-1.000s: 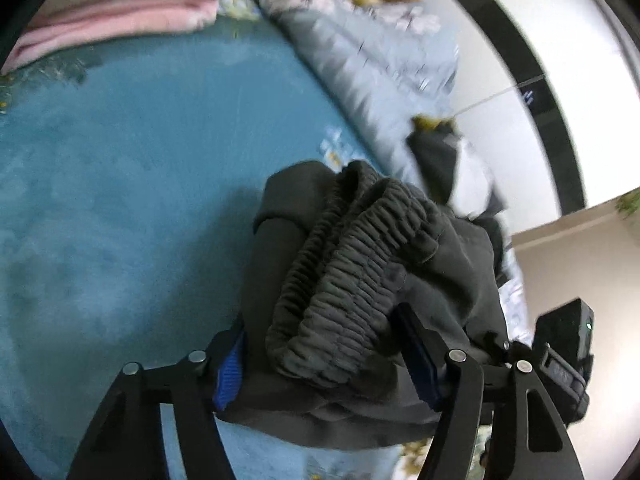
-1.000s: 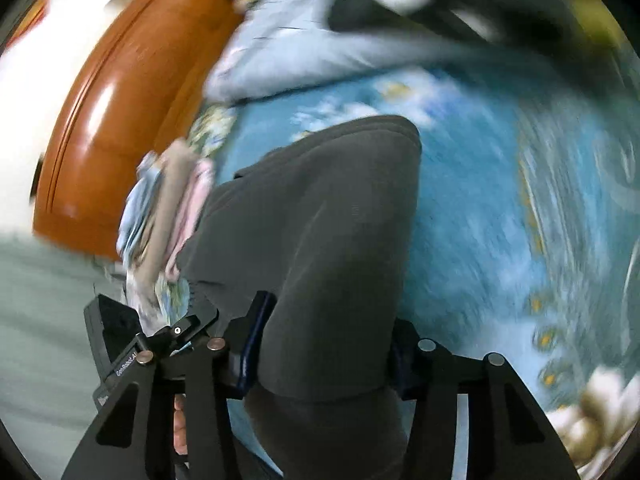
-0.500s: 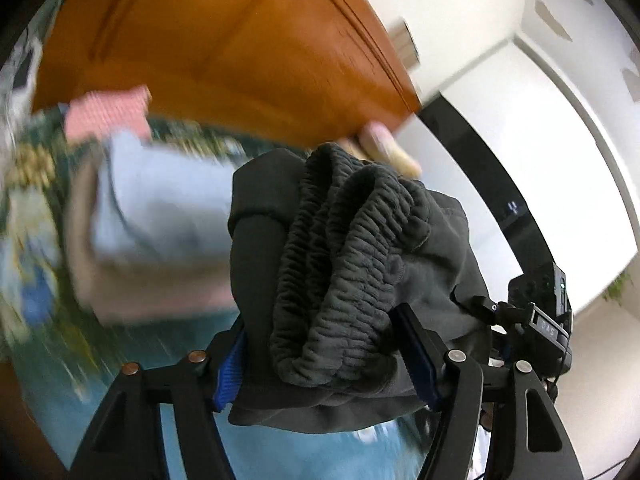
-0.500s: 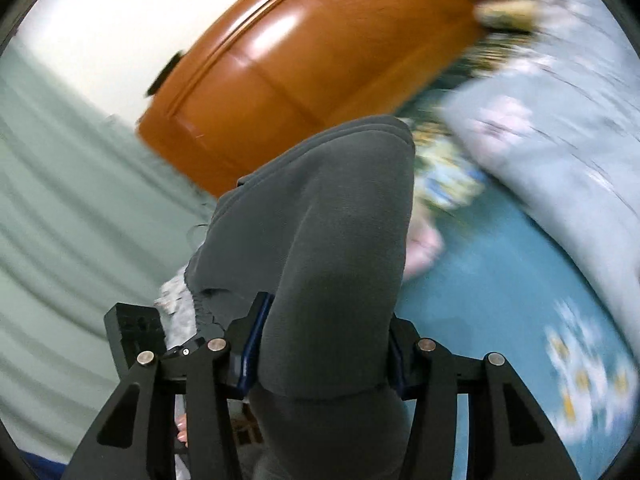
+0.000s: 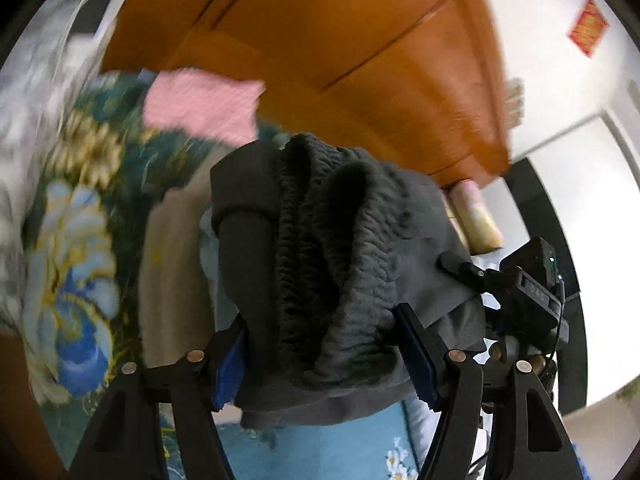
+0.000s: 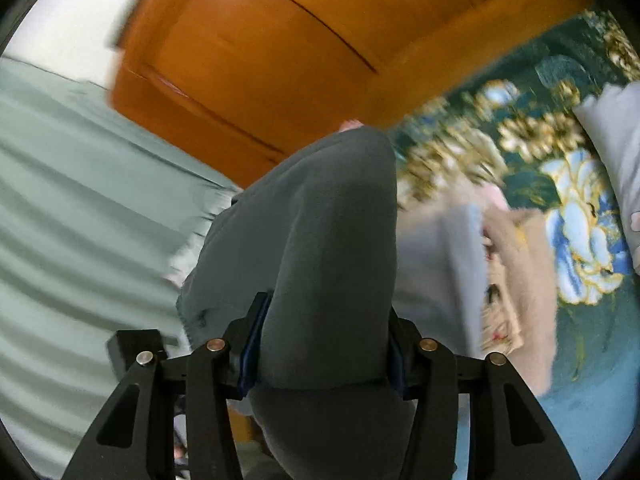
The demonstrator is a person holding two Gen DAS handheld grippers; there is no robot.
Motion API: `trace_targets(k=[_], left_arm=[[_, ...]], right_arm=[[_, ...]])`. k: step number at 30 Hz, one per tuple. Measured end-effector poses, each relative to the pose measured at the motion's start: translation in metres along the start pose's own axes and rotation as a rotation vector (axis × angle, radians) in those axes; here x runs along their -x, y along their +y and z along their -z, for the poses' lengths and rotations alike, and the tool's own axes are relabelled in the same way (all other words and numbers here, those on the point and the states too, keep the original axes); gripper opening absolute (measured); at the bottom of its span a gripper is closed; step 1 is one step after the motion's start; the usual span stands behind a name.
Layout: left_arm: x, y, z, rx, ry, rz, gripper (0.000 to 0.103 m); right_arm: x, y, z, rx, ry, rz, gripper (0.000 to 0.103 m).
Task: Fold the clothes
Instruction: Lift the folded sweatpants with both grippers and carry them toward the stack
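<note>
Folded dark grey pants (image 5: 320, 240) hang in the air, carried by both grippers. My left gripper (image 5: 320, 340) is shut on the bunched elastic waistband end, blue pads pressing both sides. My right gripper (image 6: 326, 320) is shut on the smooth folded part of the same pants (image 6: 328, 220). The pants hide most of what lies under them. In the left wrist view the right gripper's body (image 5: 528, 292) shows at the right edge of the pants. The left gripper's body (image 6: 132, 344) shows low left in the right wrist view.
A pile of folded clothes, beige (image 5: 172, 260) and pink (image 5: 200, 104), lies on a dark green floral bedspread (image 5: 80, 200) just beyond the pants; it shows again as a pale blue and beige pile (image 6: 460, 260). An orange wooden headboard (image 5: 320, 40) stands behind. Green curtain (image 6: 80, 200) at left.
Both grippers have swung with the pants from over the blue bedsheet toward the headboard and the pile of folded clothes. The grip on the pants is unchanged.
</note>
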State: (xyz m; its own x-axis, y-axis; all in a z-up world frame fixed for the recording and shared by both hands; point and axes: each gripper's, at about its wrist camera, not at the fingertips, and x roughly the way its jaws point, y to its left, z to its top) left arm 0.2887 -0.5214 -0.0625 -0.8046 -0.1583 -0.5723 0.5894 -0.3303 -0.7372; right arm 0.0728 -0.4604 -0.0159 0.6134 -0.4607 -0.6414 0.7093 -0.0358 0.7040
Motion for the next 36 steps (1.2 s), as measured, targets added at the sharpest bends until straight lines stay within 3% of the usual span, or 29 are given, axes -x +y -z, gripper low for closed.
trace_targets(k=[3, 6, 9, 14, 18, 22, 24, 26, 30, 32, 36], left_arm=[[-0.005, 0.006, 0.0, -0.022, -0.003, 0.019, 0.072], [-0.008, -0.004, -0.004, -0.04, 0.017, 0.029, 0.072], [-0.003, -0.009, -0.008, -0.036, 0.043, 0.029, 0.074], [0.037, -0.01, -0.005, -0.115, 0.003, -0.092, 0.076], [0.056, -0.057, -0.013, -0.298, -0.072, -0.156, 0.076], [0.037, -0.13, -0.022, -0.55, -0.082, -0.103, 0.076], [0.018, -0.146, -0.027, -0.614, -0.071, -0.089, 0.076], [-0.001, -0.143, -0.034, -0.618, -0.054, -0.102, 0.076], [-0.033, -0.104, -0.045, -0.527, -0.011, -0.116, 0.074], [-0.044, -0.085, -0.045, -0.5, 0.005, -0.106, 0.074], [-0.046, -0.085, -0.038, -0.529, 0.007, -0.106, 0.074]], right_arm=[[-0.026, -0.024, 0.001, -0.041, 0.041, 0.03, 0.054], [-0.026, -0.031, 0.005, -0.05, 0.023, -0.014, 0.057], [-0.02, -0.027, 0.007, -0.048, 0.027, -0.004, 0.058], [0.004, -0.006, -0.005, 0.076, 0.043, 0.073, 0.061], [0.039, 0.006, -0.01, 0.092, -0.046, 0.171, 0.061], [0.039, 0.039, -0.01, 0.165, -0.114, 0.223, 0.061], [0.033, 0.059, -0.007, 0.211, -0.121, 0.252, 0.061], [0.023, 0.072, -0.004, 0.251, -0.117, 0.258, 0.061], [0.007, 0.074, 0.007, 0.314, -0.131, 0.284, 0.061], [-0.006, 0.059, 0.012, 0.288, -0.119, 0.299, 0.061], [-0.021, 0.042, 0.021, 0.247, -0.146, 0.301, 0.062]])
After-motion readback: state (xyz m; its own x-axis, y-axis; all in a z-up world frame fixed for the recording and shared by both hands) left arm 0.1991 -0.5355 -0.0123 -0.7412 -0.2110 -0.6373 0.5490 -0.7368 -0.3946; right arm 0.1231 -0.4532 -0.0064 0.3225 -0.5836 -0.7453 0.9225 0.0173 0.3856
